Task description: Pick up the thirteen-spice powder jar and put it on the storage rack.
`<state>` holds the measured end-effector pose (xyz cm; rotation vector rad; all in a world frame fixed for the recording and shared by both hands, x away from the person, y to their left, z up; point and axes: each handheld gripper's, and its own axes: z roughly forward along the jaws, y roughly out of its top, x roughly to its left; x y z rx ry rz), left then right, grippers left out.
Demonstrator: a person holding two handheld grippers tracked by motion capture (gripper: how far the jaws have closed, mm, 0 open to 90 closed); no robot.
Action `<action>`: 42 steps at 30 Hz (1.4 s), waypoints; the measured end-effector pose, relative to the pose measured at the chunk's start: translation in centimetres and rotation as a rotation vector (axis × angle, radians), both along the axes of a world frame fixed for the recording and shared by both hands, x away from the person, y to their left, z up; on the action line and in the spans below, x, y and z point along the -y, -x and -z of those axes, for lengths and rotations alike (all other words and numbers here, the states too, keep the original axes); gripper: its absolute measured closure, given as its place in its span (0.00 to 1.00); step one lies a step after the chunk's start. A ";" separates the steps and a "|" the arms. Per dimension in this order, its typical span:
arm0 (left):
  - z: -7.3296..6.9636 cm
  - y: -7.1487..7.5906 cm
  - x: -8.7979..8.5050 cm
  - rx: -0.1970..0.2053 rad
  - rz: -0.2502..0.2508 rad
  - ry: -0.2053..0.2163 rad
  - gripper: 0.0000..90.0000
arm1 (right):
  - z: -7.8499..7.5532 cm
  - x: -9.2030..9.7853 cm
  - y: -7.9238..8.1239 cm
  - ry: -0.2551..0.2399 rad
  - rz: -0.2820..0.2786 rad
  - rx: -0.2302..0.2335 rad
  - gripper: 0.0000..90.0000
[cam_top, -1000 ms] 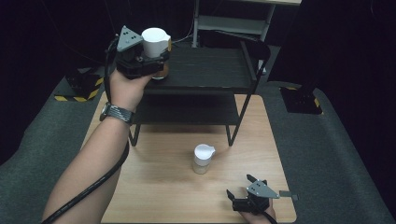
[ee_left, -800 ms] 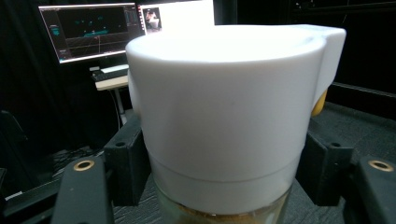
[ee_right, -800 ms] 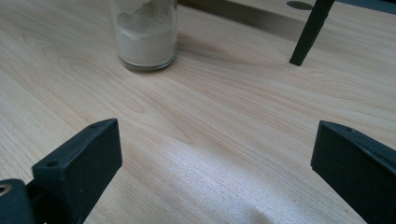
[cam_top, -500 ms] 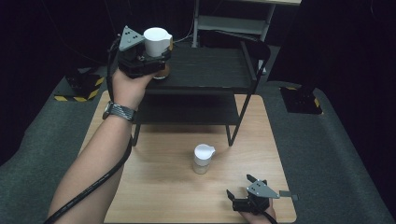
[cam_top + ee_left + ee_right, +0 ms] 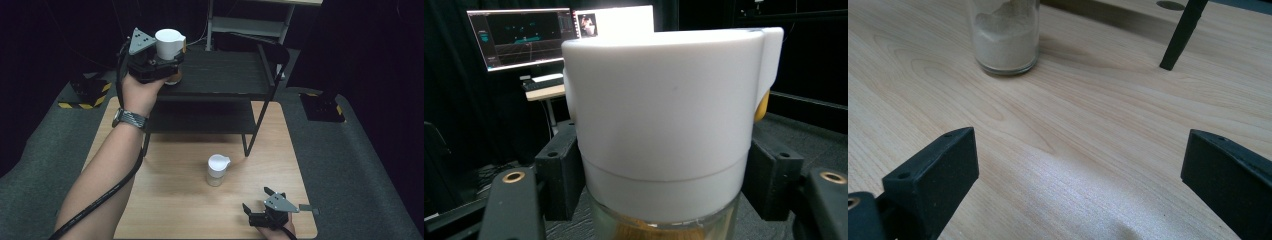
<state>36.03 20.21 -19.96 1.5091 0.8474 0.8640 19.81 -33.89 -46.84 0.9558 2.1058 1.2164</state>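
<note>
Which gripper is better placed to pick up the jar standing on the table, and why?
The right gripper. Its jaws are open and empty, low over the wooden table, with the white-lidded jar just ahead. The left gripper is shut on another jar up at the shelf.

A lab: black curtains all round, lit computer monitors (image 5: 519,35) beyond the left gripper (image 5: 159,67), hazard-striped floor weights (image 5: 80,95).
</note>
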 end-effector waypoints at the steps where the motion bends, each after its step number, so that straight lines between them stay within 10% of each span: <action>1: 0.1 0.0 0.0 0.002 0.000 0.001 0.33 | 0.0 0.0 0.0 0.001 0.000 0.000 0.01; 28: 0.8 0.0 0.0 0.017 0.000 0.012 0.30 | 0.0 0.0 0.0 -0.002 0.000 0.003 0.01; 42: 0.7 0.9 -0.1 0.016 -0.033 0.021 0.10 | 0.0 0.0 0.0 0.002 -0.001 0.002 0.01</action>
